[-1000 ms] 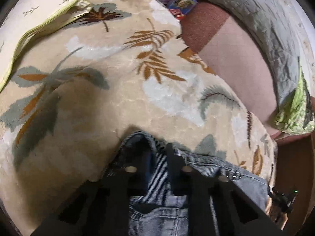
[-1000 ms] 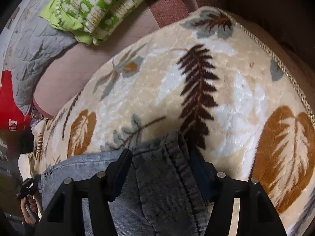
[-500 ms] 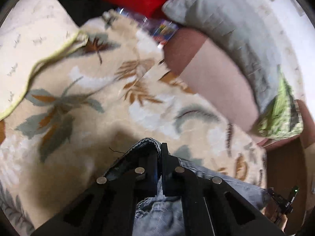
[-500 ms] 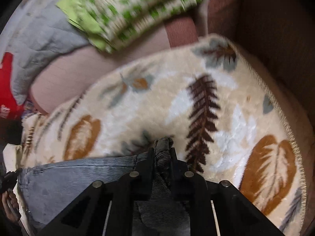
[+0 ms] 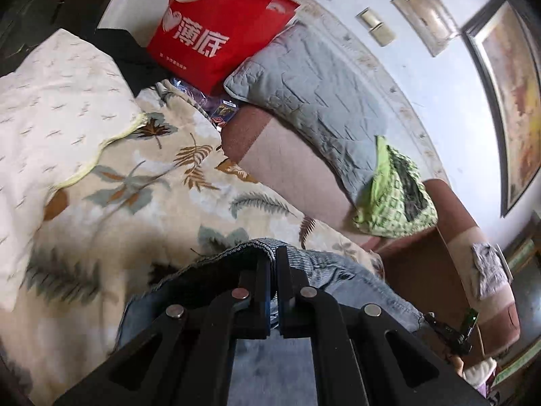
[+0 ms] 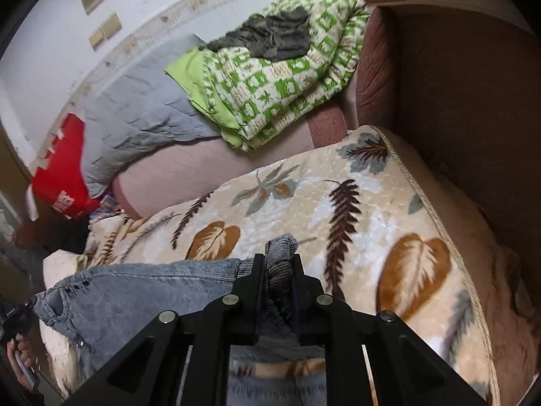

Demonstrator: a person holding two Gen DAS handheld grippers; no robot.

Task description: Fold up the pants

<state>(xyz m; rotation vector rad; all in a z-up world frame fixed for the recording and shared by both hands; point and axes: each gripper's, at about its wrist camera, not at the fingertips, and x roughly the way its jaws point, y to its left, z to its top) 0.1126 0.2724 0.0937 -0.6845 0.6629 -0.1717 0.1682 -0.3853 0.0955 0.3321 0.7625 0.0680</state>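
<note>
Blue denim pants (image 5: pixel 338 270) lie on a leaf-patterned blanket (image 5: pixel 142 189) over a sofa seat. My left gripper (image 5: pixel 274 260) is shut on one edge of the pants, lifted off the blanket. My right gripper (image 6: pixel 278 264) is shut on a bunched edge of the same pants (image 6: pixel 135 291), also raised. The denim stretches between the two grippers. The other gripper and a hand show at the left edge of the right wrist view (image 6: pixel 17 318). The rest of the pants hangs hidden below both grippers.
A cream pillow (image 5: pixel 50 108), a red bag (image 5: pixel 209 34), a grey quilted cushion (image 5: pixel 321 88) and a green patterned blanket (image 6: pixel 277 81) sit along the sofa back. The brown sofa armrest (image 6: pixel 456 84) rises at the right.
Both grippers went from open around the pants' edge to shut on it, then rose and tilted up, lifting the denim off the blanket so the wall and sofa back came into view.
</note>
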